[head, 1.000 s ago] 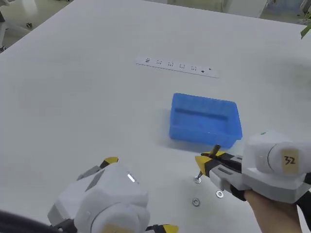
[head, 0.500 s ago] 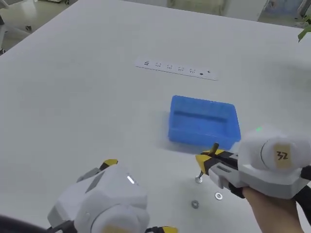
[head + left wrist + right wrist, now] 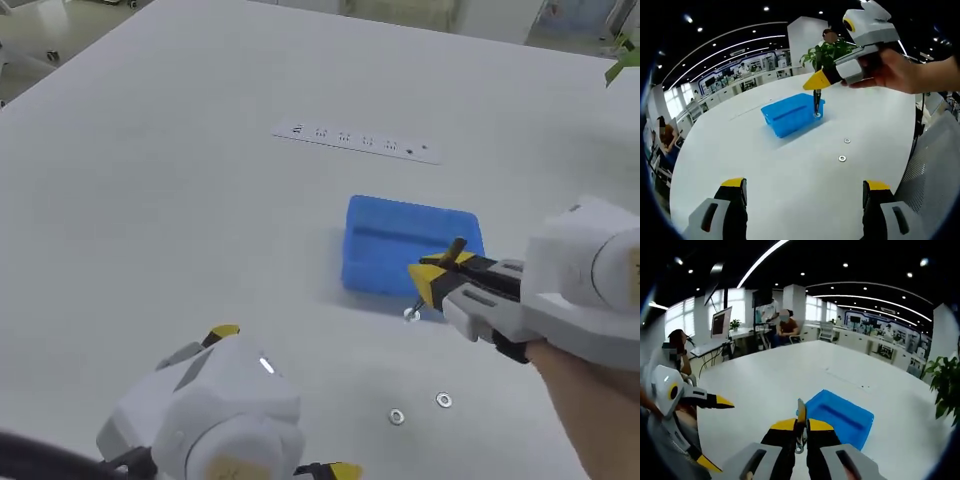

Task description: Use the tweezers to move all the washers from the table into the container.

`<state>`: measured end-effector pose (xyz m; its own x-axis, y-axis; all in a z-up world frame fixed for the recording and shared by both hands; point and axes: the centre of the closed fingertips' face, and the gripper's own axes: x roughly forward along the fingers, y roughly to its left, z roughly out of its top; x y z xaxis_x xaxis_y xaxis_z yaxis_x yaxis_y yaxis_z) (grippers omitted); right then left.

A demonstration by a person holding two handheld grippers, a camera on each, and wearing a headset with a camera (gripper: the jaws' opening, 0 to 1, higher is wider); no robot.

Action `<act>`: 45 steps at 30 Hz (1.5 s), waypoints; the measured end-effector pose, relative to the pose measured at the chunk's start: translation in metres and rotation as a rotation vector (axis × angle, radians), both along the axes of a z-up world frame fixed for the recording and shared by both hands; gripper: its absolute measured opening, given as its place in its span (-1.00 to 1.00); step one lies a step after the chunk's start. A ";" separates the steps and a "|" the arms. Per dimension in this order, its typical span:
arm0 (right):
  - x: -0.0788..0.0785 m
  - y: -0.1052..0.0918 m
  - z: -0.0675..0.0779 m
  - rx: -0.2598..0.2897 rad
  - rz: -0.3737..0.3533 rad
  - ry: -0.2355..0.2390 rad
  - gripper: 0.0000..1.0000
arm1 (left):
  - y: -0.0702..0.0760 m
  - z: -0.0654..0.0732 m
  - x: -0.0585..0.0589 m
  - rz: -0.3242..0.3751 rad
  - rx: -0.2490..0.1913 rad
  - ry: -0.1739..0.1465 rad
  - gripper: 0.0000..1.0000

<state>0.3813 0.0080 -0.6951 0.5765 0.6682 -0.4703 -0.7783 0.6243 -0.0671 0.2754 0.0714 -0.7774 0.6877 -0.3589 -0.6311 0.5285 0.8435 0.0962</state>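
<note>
Right tool (image 3: pixel 432 282) clamped on tweezers (image 3: pixel 418 300), washer (image 3: pixel 411 315) pinched at the tips.
Washer hangs just beside blue container (image 3: pixel 400 235) near wall; 2 washers (image 3: pixel 397 416) lie on tabletop (image 3: pixel 200 200); left tool (image 3: pixel 804 185) open, holding nothing.

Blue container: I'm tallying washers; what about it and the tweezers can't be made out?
- container floor: head view, right gripper covers the near corner; any washers inside too small to tell.
- tweezers tips: right gripper view, blurred between the jaws.
- held washer: head view, grip too small to see.
</note>
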 end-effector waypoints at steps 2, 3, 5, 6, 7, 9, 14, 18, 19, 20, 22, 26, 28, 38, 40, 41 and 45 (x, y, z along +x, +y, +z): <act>0.003 0.001 0.006 -0.013 0.013 -0.034 -0.95 | 0.000 0.000 0.000 0.000 -0.003 0.000 0.98; 0.005 0.002 0.009 -0.020 0.017 -0.045 -0.95 | 0.000 0.000 0.000 0.000 -0.006 0.001 0.98; 0.010 0.004 0.014 -0.015 0.021 -0.059 -0.95 | -0.001 0.001 0.000 0.001 -0.012 -0.003 0.98; 0.012 0.005 0.015 -0.013 0.022 -0.061 -0.95 | -0.001 0.002 0.000 0.001 -0.011 -0.004 0.98; 0.017 0.006 0.018 -0.011 0.023 -0.069 -0.95 | 0.000 0.001 0.001 0.002 -0.010 -0.004 0.98; 0.023 0.007 0.021 -0.003 0.020 -0.076 -0.95 | 0.000 0.001 0.000 0.003 -0.008 0.000 0.98; 0.042 0.011 0.026 0.018 0.001 -0.087 -0.95 | 0.001 -0.001 0.000 0.004 -0.002 0.004 0.98; 0.055 0.014 0.024 0.040 -0.017 -0.075 -0.95 | 0.000 0.000 0.000 0.003 -0.014 0.007 0.98; 0.057 0.014 0.022 0.042 -0.020 -0.072 -0.95 | 0.000 -0.001 0.000 0.002 -0.013 0.008 0.98; 0.061 0.016 0.020 0.041 -0.023 -0.070 -0.95 | 0.000 -0.001 0.000 0.001 -0.006 0.009 0.98; 0.068 0.017 0.011 0.032 -0.031 -0.064 -0.95 | 0.000 -0.002 0.000 0.001 -0.007 0.011 0.98; 0.082 0.018 -0.012 0.074 -0.078 0.035 -0.95 | 0.001 -0.003 0.000 0.001 -0.003 0.015 0.98; 0.092 0.016 -0.021 0.094 -0.104 0.060 -0.95 | 0.000 -0.003 -0.001 0.001 -0.004 0.019 0.98; 0.102 0.010 -0.059 0.024 -0.127 0.100 -0.94 | 0.002 -0.006 0.000 0.004 0.000 0.029 0.98; 0.101 0.010 -0.060 0.022 -0.126 0.099 -0.94 | 0.002 -0.006 0.000 0.005 0.000 0.030 0.98; 0.101 0.010 -0.061 0.023 -0.126 0.099 -0.94 | 0.002 -0.006 0.000 0.004 0.001 0.030 0.98; 0.100 0.012 -0.066 0.023 -0.129 0.109 -0.94 | 0.002 -0.008 0.000 0.001 0.009 0.035 0.98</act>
<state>0.4815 0.0204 -0.7615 0.6049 0.6032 -0.5198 -0.6934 0.7200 0.0287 0.2749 0.0737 -0.7852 0.6653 -0.3526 -0.6581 0.5307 0.8434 0.0846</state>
